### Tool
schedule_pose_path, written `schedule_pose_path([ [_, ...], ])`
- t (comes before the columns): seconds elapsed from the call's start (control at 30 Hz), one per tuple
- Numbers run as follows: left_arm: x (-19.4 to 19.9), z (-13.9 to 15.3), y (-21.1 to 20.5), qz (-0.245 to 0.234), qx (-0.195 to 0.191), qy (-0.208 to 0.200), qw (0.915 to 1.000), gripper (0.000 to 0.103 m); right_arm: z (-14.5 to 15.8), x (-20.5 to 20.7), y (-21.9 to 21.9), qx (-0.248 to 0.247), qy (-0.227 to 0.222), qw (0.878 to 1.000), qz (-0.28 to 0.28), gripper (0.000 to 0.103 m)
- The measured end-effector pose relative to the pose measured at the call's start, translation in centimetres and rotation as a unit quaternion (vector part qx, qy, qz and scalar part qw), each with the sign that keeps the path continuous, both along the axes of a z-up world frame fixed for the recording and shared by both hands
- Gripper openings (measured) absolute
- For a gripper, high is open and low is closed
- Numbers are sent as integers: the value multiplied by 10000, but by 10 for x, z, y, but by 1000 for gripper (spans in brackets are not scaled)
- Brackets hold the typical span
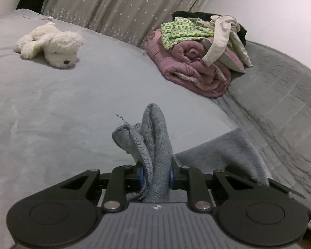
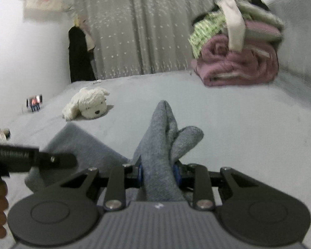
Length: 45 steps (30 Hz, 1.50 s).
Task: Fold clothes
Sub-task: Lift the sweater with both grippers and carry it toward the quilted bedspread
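Pinching hard, both grippers have the same grey knit garment (image 1: 155,137) bunched between their blue pads: the left gripper (image 1: 155,175) clenches a wad with a frayed, ribbed hem poking out beside it, and the right gripper (image 2: 158,173) clenches a thicker fold that sticks up past its fingers in two lobes. Neither holds a clean single edge, and that is the first worry: a bunched grab can trap extra layers, so the fold may come out lumpy or skewed. The cloth between the two grips sags down toward the grey bedspread (image 1: 62,108); in the right wrist view it hangs as a loose sheet just behind the left gripper's arm, so one hand leading the other could drag it into a twist. The loose thread at the frayed hem could snag on a pad. The right view is blurred, a quick swing I'd judge, and speed could tug the knit out of a grip. Further out, the white plush dog (image 1: 51,43) and the pink blanket pile (image 1: 197,68) lie well apart from the garment, unlikely to interfere
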<state>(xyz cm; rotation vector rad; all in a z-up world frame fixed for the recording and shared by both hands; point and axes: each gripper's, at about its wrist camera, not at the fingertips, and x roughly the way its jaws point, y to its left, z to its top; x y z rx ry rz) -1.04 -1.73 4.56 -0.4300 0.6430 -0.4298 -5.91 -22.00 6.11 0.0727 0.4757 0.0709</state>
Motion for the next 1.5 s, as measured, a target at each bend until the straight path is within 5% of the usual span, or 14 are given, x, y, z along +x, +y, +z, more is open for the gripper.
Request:
schedule_pose_path([
  [0.23, 2, -3, -4, -49, -103, 119, 9999, 18, 2, -12, 59, -996, -344, 9938, 348, 25],
  [0.4, 2, -2, 2, -3, -432, 250, 9988, 18, 0, -12, 73, -999, -388, 9936, 361, 25],
  [0.57, 0, -2, -2, -16, -228, 197, 9995, 18, -3, -11, 77, -940, -346, 9941, 416, 25],
  [1.13, 13, 5, -1, 74, -89, 33, 9999, 18, 3, -13, -15, 177, 13, 9997, -168, 25],
  [1.5, 14, 7, -88, -403, 394, -2, 9984, 17, 7, -52, -111, 754, 38, 9944, -738, 25],
])
